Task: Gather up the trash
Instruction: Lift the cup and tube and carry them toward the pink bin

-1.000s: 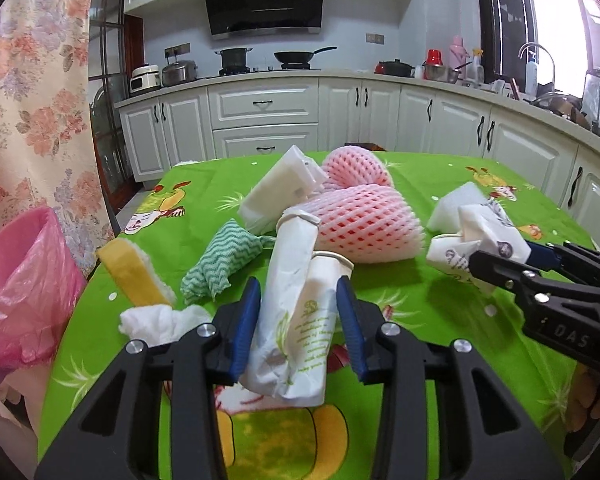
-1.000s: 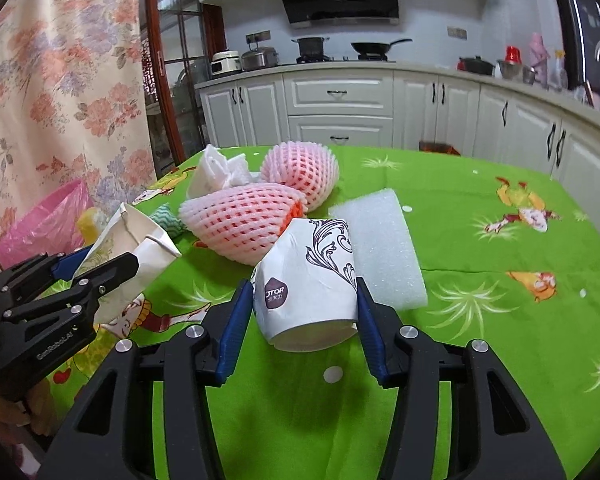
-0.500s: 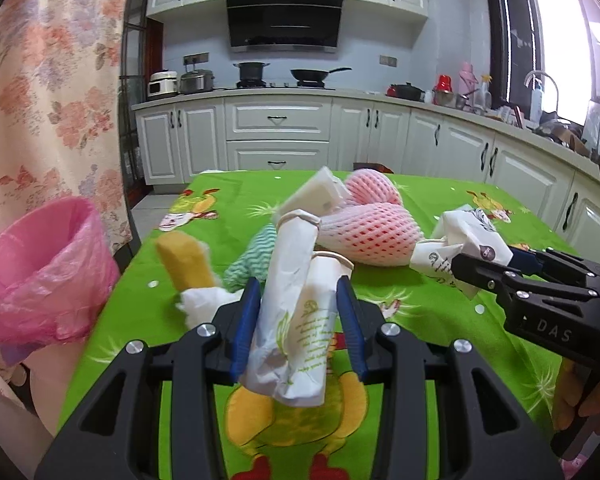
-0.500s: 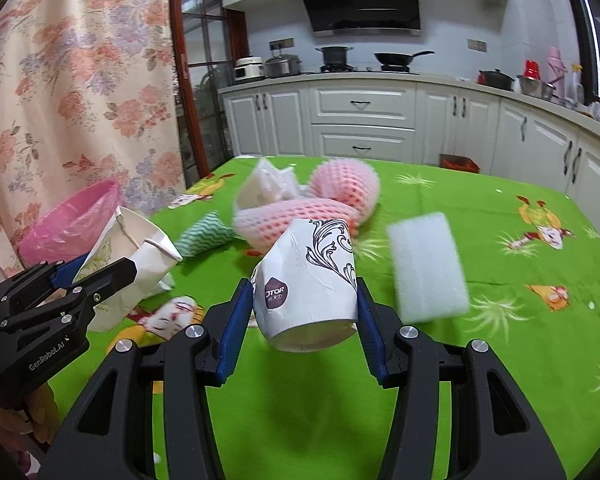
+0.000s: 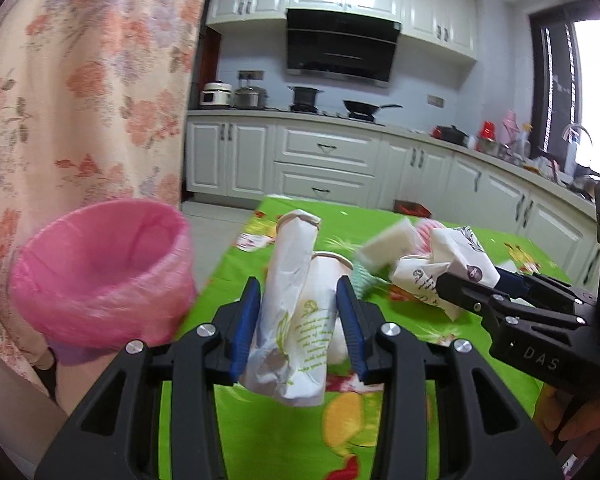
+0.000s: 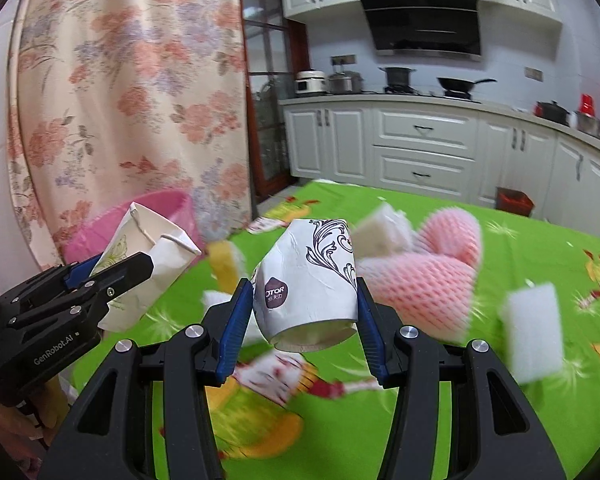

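My left gripper (image 5: 298,312) is shut on a crushed white paper cup with green print (image 5: 296,312), held above the green tablecloth (image 5: 284,432). The right gripper (image 6: 300,304) is shut on a white paper cup with a purple scroll pattern (image 6: 306,284), its mouth toward the camera. Each gripper shows in the other's view: the right one (image 5: 456,284) at the right edge with its cup (image 5: 440,272), the left one (image 6: 132,264) at the left edge with its cup (image 6: 148,264). A bin lined with a pink bag (image 5: 100,272) stands off the table's left edge, its pink rim (image 6: 168,204) behind the left gripper.
On the table lie pink foam fruit nets (image 6: 424,268), white foam blocks (image 6: 534,332), a yellow sponge (image 6: 224,264) and a green-striped cloth (image 5: 364,280). A floral curtain (image 5: 80,100) hangs at the left. White kitchen cabinets (image 5: 324,164) run behind.
Both grippers have swung left and risen a little with their cups. The pink bin has grown larger and nearer in the left wrist view. The grips are unchanged.
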A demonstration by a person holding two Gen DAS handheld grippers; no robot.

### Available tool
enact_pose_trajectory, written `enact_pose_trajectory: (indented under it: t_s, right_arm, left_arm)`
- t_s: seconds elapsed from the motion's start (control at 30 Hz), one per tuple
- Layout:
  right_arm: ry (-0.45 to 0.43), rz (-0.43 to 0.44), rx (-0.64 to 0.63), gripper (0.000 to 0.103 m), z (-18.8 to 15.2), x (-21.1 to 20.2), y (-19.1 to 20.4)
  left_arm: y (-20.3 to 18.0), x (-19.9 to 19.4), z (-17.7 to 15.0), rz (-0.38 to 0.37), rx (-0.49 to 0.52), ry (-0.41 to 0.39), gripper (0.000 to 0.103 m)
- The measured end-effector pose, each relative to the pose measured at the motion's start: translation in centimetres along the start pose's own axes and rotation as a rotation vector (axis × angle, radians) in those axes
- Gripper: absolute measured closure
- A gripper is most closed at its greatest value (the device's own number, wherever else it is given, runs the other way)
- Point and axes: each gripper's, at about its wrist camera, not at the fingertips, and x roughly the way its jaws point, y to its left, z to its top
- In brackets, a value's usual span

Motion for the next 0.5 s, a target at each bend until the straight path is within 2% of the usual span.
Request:
enact_pose_trajectory:
  t_s: [0.5]
  right_arm:
    - [-0.037,0.230,-0.097,0.054,6.1,6.0,8.9]
  left_arm:
    - [10.6,-1.1,4.5,0.202,-0.081,-0.077,0.065]
